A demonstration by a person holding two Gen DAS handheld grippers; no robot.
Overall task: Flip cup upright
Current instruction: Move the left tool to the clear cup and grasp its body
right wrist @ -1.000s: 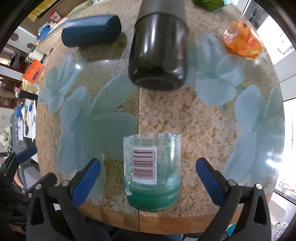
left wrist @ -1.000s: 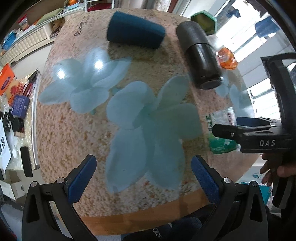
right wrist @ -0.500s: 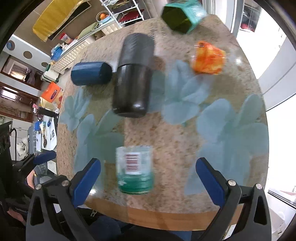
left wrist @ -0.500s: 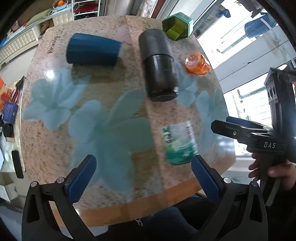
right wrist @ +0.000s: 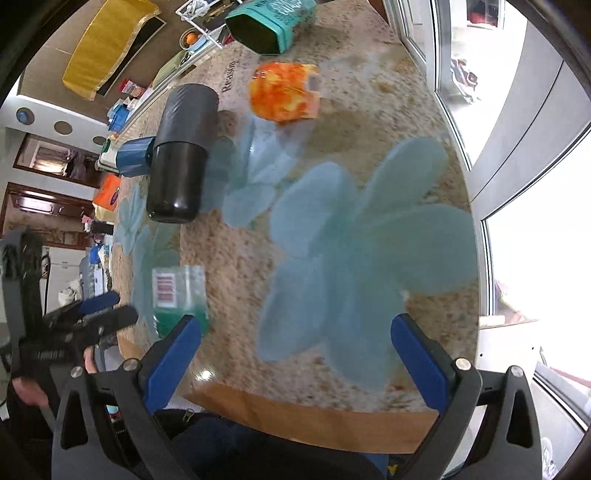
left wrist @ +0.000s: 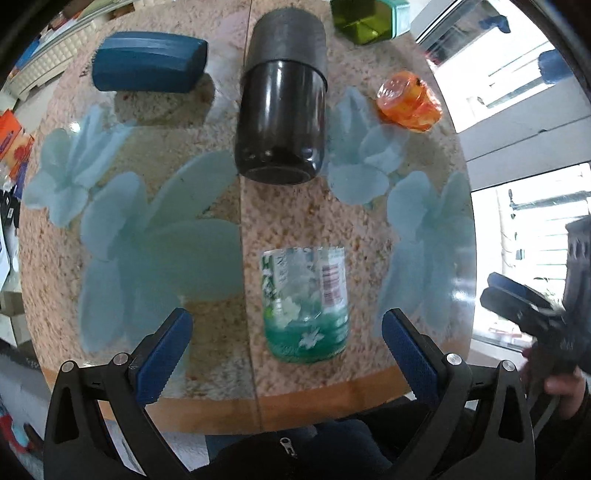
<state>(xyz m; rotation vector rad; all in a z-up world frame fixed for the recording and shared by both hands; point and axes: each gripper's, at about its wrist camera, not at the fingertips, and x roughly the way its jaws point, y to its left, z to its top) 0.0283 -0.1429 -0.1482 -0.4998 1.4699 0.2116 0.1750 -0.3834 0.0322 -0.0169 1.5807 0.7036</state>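
Note:
A clear plastic cup with a green base and a barcode label (left wrist: 306, 306) lies on its side near the table's front edge, green base toward me. It also shows in the right wrist view (right wrist: 178, 295). My left gripper (left wrist: 288, 347) is open and empty, with the cup between and just beyond its fingertips. My right gripper (right wrist: 295, 354) is open and empty, to the right of the cup, above the table's front edge. The right gripper shows at the far right of the left wrist view (left wrist: 517, 302).
Four other cups lie on the round flower-patterned table (left wrist: 229, 402): a large black one (left wrist: 282, 107) in the middle, a dark blue one (left wrist: 147, 66) at back left, an orange one (left wrist: 408, 101) at back right, a green hexagonal one (left wrist: 365, 18) at the far edge.
My left gripper has swung right and now lines up with the clear cup. My right gripper has moved away to the right, so the cup now sits at its left.

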